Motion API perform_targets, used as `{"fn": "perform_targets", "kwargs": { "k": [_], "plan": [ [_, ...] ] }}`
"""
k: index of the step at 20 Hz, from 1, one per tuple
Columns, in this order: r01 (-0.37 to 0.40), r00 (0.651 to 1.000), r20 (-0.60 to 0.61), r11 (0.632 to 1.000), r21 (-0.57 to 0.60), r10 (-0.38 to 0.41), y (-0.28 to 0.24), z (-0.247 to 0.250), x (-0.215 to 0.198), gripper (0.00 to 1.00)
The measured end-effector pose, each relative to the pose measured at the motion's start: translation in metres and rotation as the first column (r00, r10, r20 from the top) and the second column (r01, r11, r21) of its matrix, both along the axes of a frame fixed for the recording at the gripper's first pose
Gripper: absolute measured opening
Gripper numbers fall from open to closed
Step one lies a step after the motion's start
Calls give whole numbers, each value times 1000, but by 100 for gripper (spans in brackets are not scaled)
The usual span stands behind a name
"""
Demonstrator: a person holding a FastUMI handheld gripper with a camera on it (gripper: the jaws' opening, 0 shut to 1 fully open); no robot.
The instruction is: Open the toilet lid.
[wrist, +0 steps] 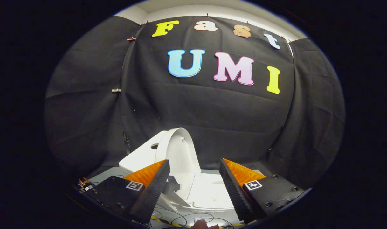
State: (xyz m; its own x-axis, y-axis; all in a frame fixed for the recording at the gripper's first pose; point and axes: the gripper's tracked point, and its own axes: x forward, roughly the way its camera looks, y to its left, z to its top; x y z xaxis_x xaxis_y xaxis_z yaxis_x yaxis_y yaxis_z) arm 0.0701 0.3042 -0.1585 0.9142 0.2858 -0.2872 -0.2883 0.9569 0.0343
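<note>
Black cloth [212, 111], creased and hung in panels, forms the wall behind everything. Against it stands a white toilet [142, 157] of smooth, glossy plastic or ceramic, with a boxy tank that has a round hole in its top. The lid [180, 149] is raised, standing nearly upright against the tank; it is a rounded oval shell, its pale inner face turned toward the fingers. Below it the seat [209, 194] lies flat, a broad white surface seen between the fingers and just beyond them.

The gripper [193, 187] is spread wide, its two wedge-shaped fingers [152, 190] well apart with the seat showing through the gap. Their inner faces are ribbed or finely textured. Nothing is held, and neither finger clearly touches the toilet. Each finger base carries a small square marker [134, 185]. A grey bracket [171, 186] sits by the left finger. Thin wires [180, 219] trail over the pale floor below.
</note>
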Motion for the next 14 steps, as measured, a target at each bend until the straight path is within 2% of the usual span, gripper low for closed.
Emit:
{"fn": "perform_targets", "kwargs": {
  "k": [14],
  "plan": [
    [110,978,164,986,127,-130,-135,95,-19,98]
  ]
}}
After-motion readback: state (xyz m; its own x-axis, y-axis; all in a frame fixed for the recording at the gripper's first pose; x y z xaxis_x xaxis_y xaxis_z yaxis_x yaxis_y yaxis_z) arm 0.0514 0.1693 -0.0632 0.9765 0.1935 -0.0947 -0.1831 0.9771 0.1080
